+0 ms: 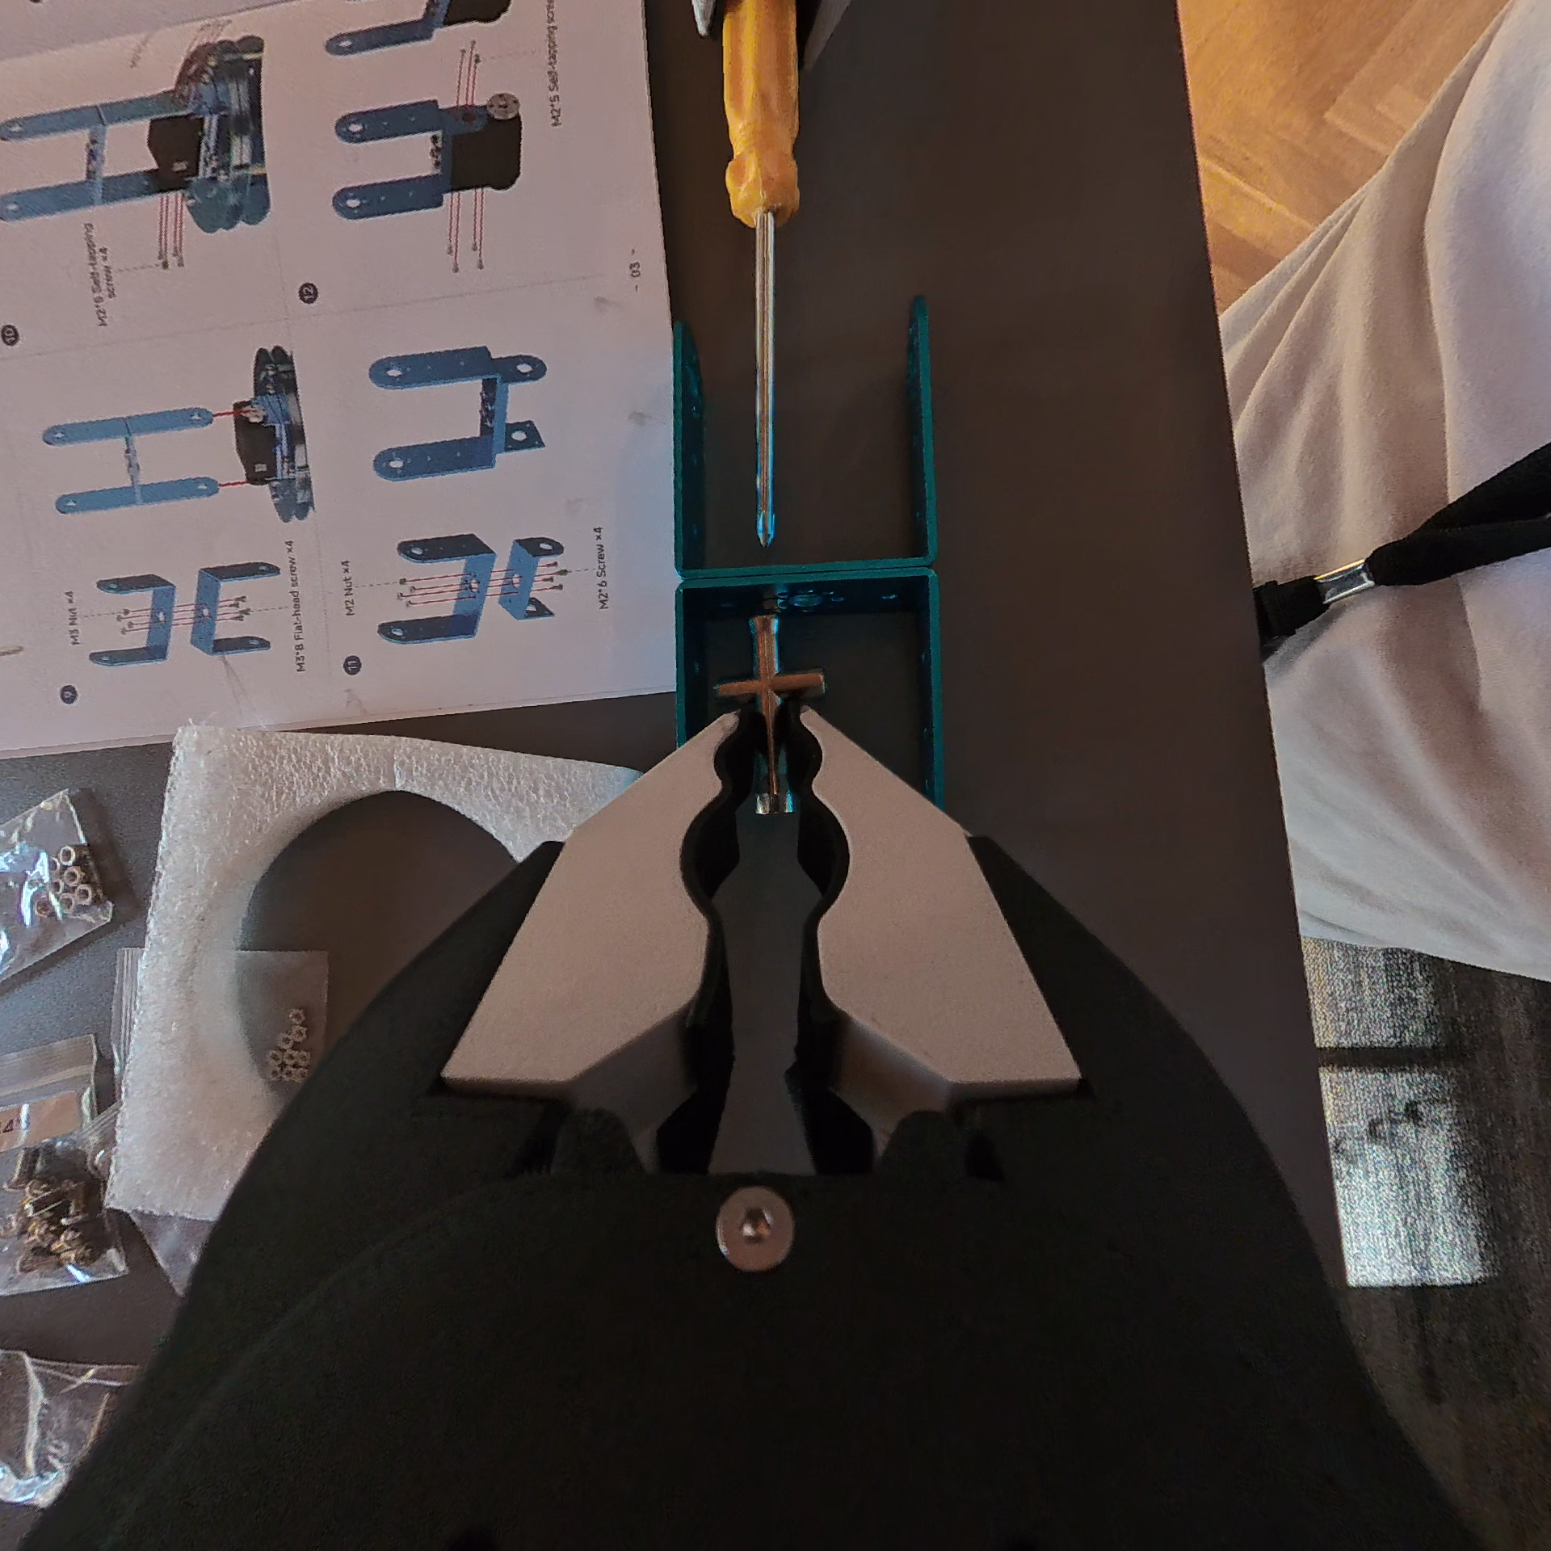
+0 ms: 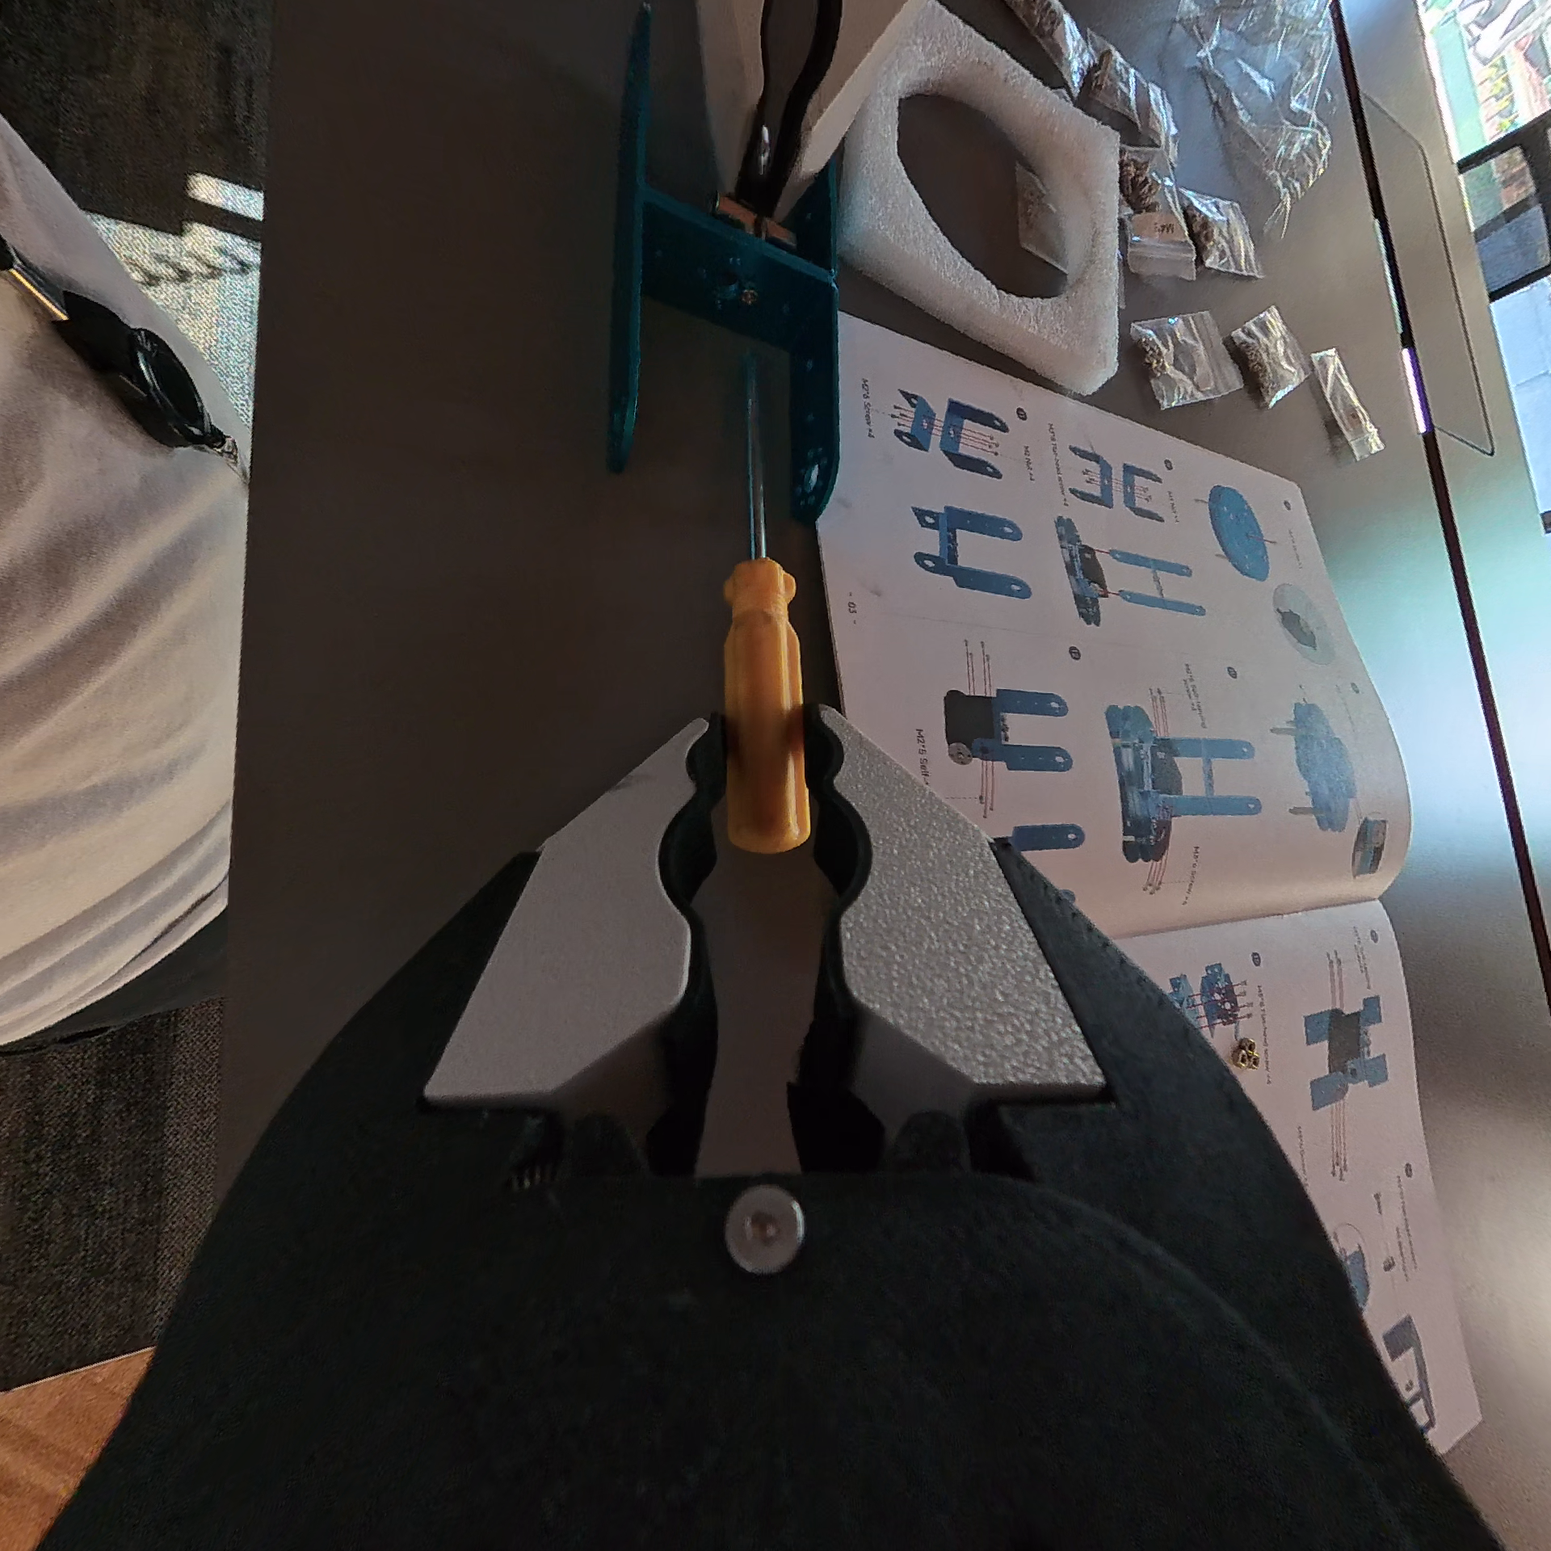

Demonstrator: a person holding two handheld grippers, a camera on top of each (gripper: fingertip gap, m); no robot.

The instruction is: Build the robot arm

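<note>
Two teal U-shaped metal brackets lie back to back on the dark table. My left gripper is shut on a small silver cross-shaped wrench, which reaches inside the near bracket toward the joined walls. My right gripper is shut on the yellow handle of a screwdriver. Its shaft runs inside the far bracket and its tip stops just short of the joined walls. The left gripper also shows at the top of the right wrist view.
An open instruction booklet lies beside the brackets. A white foam frame and several small bags of screws and nuts lie nearby. A person in white clothing sits at the table edge. About 15 centimeters separates my left fingertips from my right.
</note>
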